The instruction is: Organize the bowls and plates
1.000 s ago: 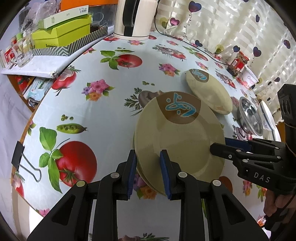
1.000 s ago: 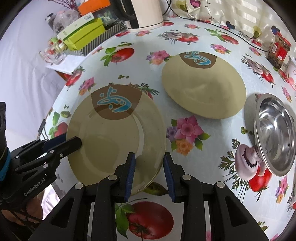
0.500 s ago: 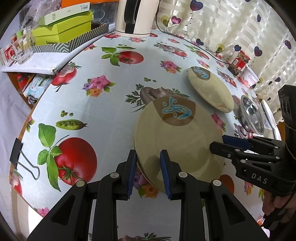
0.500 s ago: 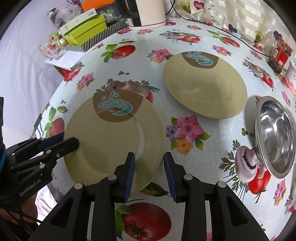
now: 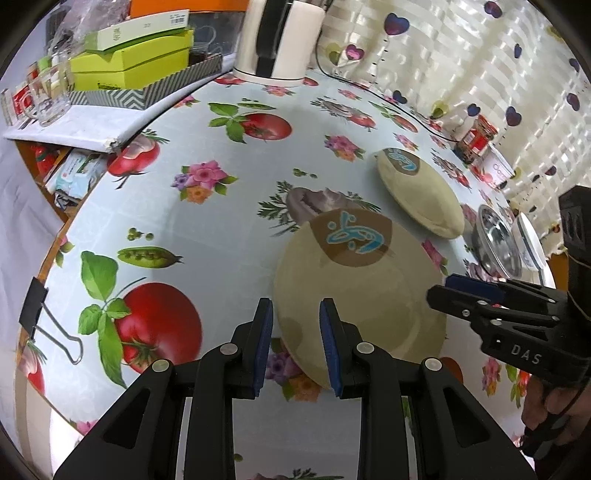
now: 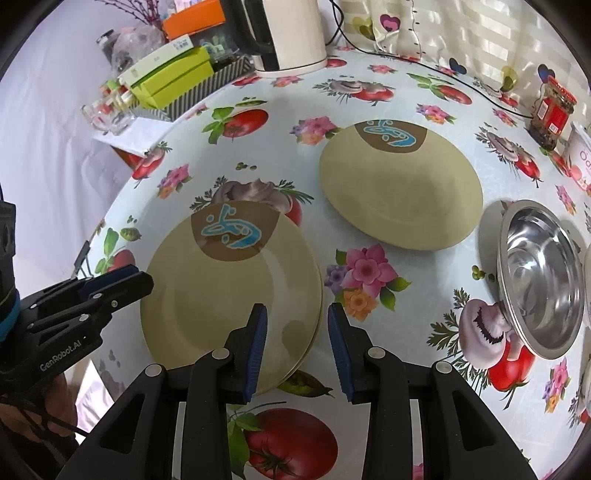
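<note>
A stack of two beige plates (image 6: 229, 291) with a brown and blue emblem lies on the tablecloth near the front edge; it also shows in the left wrist view (image 5: 362, 291). My left gripper (image 5: 295, 325) is open, its jaws either side of the stack's left rim without touching. My right gripper (image 6: 297, 328) is open at the stack's right rim. A third beige plate (image 6: 400, 188) lies farther back. A steel bowl (image 6: 541, 277) sits to the right.
A white kettle (image 6: 291, 33), green boxes (image 6: 170, 77) in a patterned tray and a glass (image 6: 107, 114) stand at the back left. A red-lidded jar (image 6: 554, 110) and a white cup (image 6: 581, 162) stand at the far right. A binder clip (image 5: 37, 310) hangs on the table edge.
Both grippers have drawn back from the plate stack toward the table's front edge, jaws opening a little. The stack now lies flat on the cloth.
</note>
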`<state>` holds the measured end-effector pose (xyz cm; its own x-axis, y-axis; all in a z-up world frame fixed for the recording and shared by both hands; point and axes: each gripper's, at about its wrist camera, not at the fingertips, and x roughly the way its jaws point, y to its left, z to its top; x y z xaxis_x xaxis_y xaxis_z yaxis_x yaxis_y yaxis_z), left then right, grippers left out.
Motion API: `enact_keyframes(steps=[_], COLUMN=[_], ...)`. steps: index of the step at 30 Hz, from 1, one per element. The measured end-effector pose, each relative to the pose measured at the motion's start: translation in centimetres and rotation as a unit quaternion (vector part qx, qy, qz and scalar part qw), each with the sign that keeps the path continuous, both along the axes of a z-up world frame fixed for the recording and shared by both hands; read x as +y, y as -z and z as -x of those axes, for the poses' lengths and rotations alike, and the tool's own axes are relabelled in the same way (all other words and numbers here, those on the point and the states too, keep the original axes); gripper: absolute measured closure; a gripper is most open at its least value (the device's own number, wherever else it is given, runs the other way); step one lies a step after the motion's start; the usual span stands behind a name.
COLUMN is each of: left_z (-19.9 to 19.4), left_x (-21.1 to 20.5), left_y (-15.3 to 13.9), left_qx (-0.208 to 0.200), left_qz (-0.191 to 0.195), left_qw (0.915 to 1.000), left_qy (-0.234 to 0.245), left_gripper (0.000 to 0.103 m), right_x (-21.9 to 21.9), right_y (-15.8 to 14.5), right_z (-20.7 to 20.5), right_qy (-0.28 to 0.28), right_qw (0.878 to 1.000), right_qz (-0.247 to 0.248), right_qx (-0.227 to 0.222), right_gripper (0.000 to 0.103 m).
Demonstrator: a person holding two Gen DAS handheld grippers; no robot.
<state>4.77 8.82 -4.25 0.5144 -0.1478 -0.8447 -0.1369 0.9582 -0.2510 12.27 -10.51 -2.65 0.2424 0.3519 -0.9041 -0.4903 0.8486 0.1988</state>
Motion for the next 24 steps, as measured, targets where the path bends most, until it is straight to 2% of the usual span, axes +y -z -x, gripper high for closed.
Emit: enact_keyframes(steps=[9, 24], left_z=[0.2, -0.8], left_x=[0.3, -1.7], left_y=[-0.8, -4.2], left_qx=[-0.009, -0.051], left_qz=[-0.002, 0.004], left_qw=[0.9999, 0.9985], left_qy=[-0.006, 0.018], left_gripper=[0.076, 0.076], right_x=[-0.3, -4.0], right_y=[-0.3, -4.6], right_z=[0.3, -0.1], right_qy=[-0.003, 0.038], right_qw=[1.000, 0.997], right_qz=[-0.011, -0.039], right_qx=[-0.002, -0.046], right_gripper=[0.069, 0.069])
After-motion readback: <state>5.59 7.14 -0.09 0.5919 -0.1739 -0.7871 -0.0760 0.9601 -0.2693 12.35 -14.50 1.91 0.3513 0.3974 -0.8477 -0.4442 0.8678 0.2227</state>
